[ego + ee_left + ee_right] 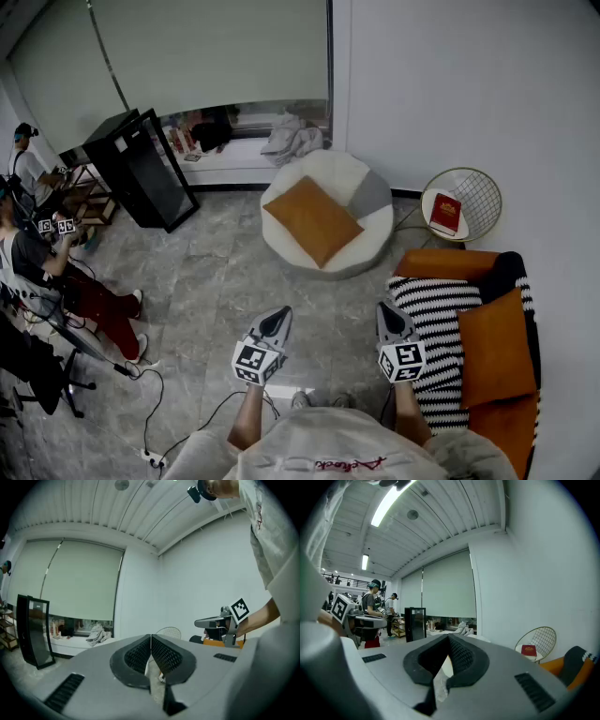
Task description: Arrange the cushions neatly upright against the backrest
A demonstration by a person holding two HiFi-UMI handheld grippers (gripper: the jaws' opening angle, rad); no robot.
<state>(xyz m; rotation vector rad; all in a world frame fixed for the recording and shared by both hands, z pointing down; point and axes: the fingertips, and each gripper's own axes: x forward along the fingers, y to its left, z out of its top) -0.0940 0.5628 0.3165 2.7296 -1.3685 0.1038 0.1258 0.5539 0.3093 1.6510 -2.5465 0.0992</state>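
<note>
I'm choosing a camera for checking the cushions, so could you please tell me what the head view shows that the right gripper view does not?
Only the head view: the orange cushion on the round white seat, and the striped cushion laid out in full on the sofa. Only the right gripper view: the ceiling lamp and, close up, the right gripper with its jaws shut on nothing. Both: the red book, the wire table, the black cabinet and a corner of the sofa.
</note>
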